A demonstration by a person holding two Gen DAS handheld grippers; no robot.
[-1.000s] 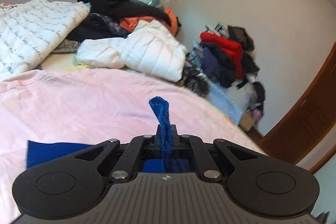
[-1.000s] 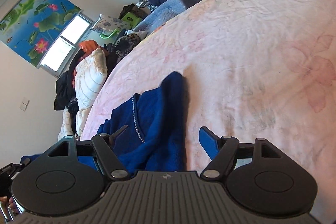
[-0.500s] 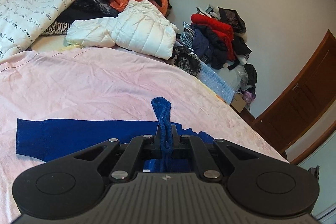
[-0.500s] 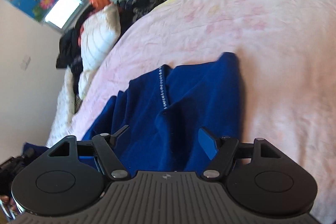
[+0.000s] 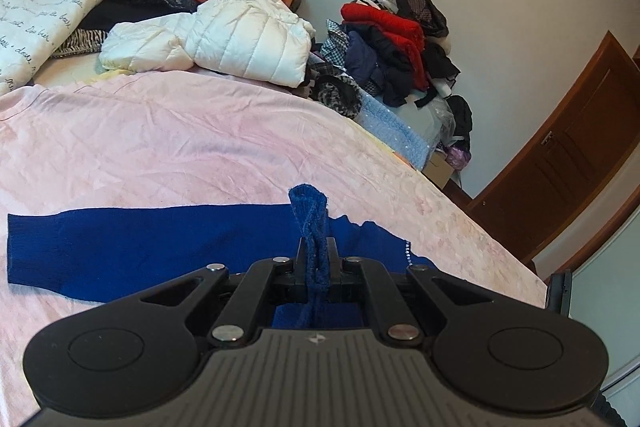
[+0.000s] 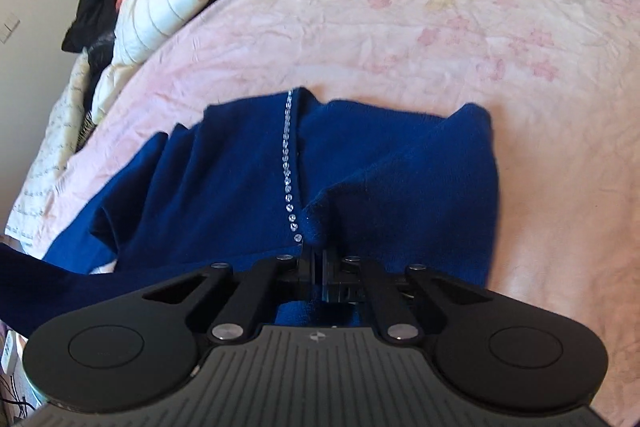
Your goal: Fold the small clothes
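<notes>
A dark blue knit sweater (image 6: 248,179) with a row of rhinestones (image 6: 287,155) lies on the pink bedspread (image 6: 400,39). In the left wrist view one sleeve (image 5: 120,251) stretches out flat to the left. My left gripper (image 5: 316,263) is shut on a fold of the blue sweater, and a tuft of it sticks up between the jaws. My right gripper (image 6: 320,259) is shut on the sweater's edge near the rhinestone row, low over the bed.
A white puffer jacket (image 5: 240,35), a white quilt with writing (image 5: 40,11) and dark clothes are piled at the head of the bed. More clothes (image 5: 388,39) are heaped beside the bed by the wall. A brown door (image 5: 572,147) stands at the right.
My right gripper moved in over the sweater and closed on its edge. My left gripper kept its hold and tilted down, so the stretched sleeve came into view.
</notes>
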